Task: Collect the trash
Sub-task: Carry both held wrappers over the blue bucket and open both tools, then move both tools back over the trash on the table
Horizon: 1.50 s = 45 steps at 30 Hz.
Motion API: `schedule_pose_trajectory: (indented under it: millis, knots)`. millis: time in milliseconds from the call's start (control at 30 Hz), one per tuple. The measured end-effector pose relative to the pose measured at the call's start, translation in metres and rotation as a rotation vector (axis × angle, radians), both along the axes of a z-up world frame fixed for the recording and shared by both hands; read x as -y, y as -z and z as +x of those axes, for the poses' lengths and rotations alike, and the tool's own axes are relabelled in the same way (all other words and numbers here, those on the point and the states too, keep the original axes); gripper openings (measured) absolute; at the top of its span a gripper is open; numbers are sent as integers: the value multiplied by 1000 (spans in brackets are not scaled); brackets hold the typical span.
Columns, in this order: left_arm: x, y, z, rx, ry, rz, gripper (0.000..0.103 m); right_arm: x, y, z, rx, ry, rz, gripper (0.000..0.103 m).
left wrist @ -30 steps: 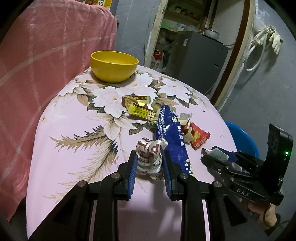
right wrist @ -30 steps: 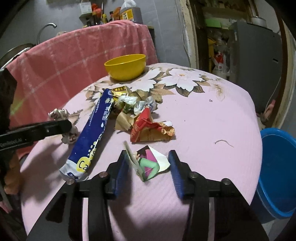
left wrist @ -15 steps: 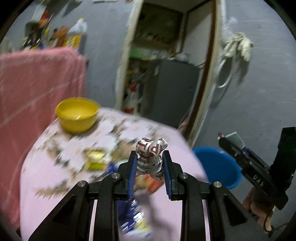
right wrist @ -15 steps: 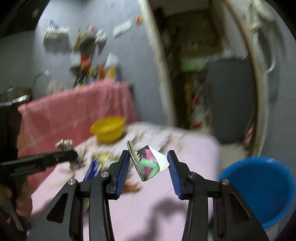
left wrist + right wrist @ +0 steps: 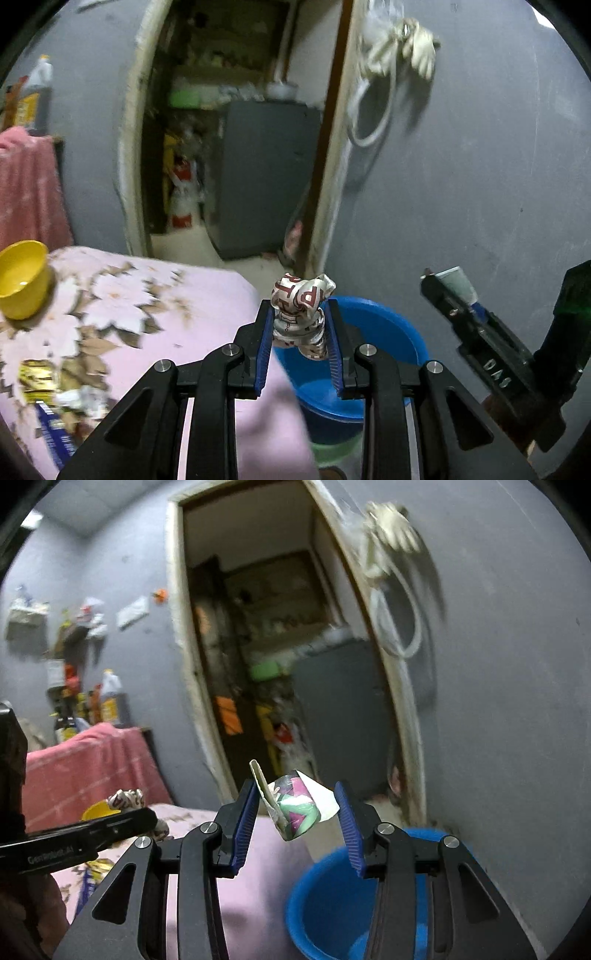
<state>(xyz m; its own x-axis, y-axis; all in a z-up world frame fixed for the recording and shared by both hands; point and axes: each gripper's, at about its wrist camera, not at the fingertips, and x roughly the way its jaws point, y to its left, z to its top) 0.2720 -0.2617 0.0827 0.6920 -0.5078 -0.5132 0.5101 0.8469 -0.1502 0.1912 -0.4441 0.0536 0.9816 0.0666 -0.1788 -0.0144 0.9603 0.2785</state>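
Two grippers hang near the blue bucket [image 5: 373, 354], each carrying one piece of trash. Above the bucket's rim, the left gripper [image 5: 300, 334] has its fingers closed tight on a crumpled silver-and-red wrapper [image 5: 301, 317]. Beside it, also above the bucket, the right gripper [image 5: 295, 812] holds a folded green-and-pink wrapper [image 5: 295, 808] between fingers set moderately apart.
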Motion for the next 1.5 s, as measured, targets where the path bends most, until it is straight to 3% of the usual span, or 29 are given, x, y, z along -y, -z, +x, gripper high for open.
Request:
schedule_pose_trajectory:
  millis: [200,433,500,867,933,1033,1100,1233,1367,1500]
  knots:
    - [35,29,32,-115,26,63,23,28,35,22,-165,36,65,42]
    - [62,58,59,-219,58,99,26,56,64,37,-293,54,172,44]
    - [66,65,64,-242,58,91,37,59,66,40,-307,66,190,46]
    - [57,61,59,-252,13,50,37,68,66,41,-322,99,212,55]
    - [50,57,57,-244,-7,42,38,68,64,40,-311,100,204,57]
    - [34,48,49,-212,-43,30,47,64,56,37,-277,95,183,70]
    - [18,40,41,-171,-79,14,55,58,49,34,-236,89,153,75]
    - [-14,25,22,-90,-137,-5,60,38,32,23,-130,57,90,83]
    - [-52,11,-2,6,-227,-28,80,13,16,12,-19,17,38,93]
    - [-91,1,-32,99,-311,-39,80,-11,4,3,70,-29,16,103]
